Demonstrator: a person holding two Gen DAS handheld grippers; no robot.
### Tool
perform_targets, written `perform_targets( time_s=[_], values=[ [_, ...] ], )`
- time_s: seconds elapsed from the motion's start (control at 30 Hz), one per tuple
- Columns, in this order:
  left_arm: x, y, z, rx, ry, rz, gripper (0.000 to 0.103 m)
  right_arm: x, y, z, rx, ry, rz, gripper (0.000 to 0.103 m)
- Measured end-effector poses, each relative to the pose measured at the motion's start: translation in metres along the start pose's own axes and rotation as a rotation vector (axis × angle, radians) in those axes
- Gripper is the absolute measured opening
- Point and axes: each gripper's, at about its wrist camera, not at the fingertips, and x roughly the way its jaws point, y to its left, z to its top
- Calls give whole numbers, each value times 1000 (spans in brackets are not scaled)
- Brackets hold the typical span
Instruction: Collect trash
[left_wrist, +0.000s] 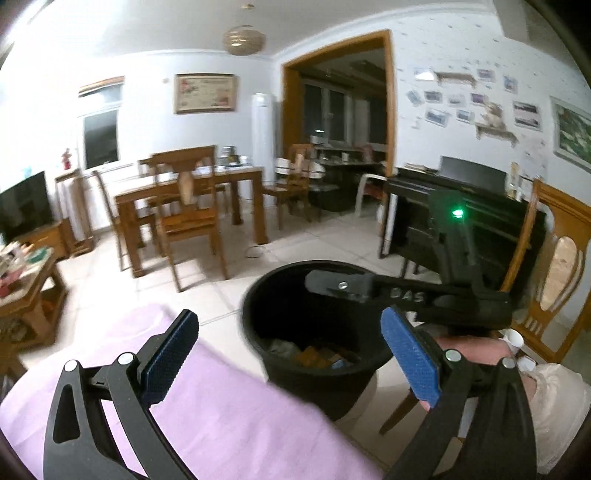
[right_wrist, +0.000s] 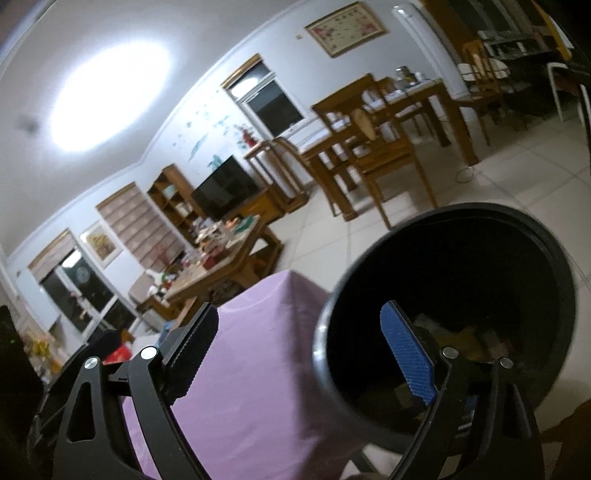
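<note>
Round black plastic bin (left_wrist: 317, 332) beside the lilac-covered table (left_wrist: 221, 406) already holds scraps (contents indistinct), while left gripper (left_wrist: 291, 358) and right gripper (right_wrist: 306, 354) both gape empty, collection seemingly near finished.

Both grippers are showing black skeletal finger arms with triangular cutouts and silver round screws. The left gripper (left_wrist: 291, 362) is wearing blue textured pads, as is the right gripper (right_wrist: 306, 354), whose body at right in the left view is glowing with a green light and bearing embossed letters.
</note>
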Motion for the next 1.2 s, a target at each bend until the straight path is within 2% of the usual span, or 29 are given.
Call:
perform_targets(
  time_s=[0.1, 0.2, 0.37, 0.47, 0.7, 0.77, 0.87, 1.03, 1.13, 1.2],
  values=[
    [-18, 27, -14, -60, 5, 88, 98, 13, 33, -7, -32, 25, 34, 89],
    [-33, 57, -30, -125, 42, 191, 98, 30, 70, -16, -62, 53, 78, 90],
    [-69, 117, -64, -240, 63, 400, 98, 65, 141, -37, -136, 115, 158, 93],
    [-86, 143, -79, -294, 69, 498, 98, 87, 182, -54, -179, 160, 203, 95],
    [-117, 184, -100, -399, 23, 621, 98, 137, 259, -92, -280, 233, 234, 95],
    [-126, 189, -105, -415, 18, 646, 98, 148, 270, -100, -301, 225, 220, 95],
    [-133, 192, -107, -411, 6, 670, 98, 157, 273, -110, -325, 164, 173, 95],
    [-128, 198, -117, -410, 77, 730, 98, 164, 260, -122, -373, 85, 98, 95],
    [-130, 202, -120, -424, 80, 738, 98, 165, 252, -123, -404, 46, 82, 96],
    [-131, 202, -121, -429, 77, 737, 98, 161, 243, -120, -371, 11, 111, 98]
  ],
)
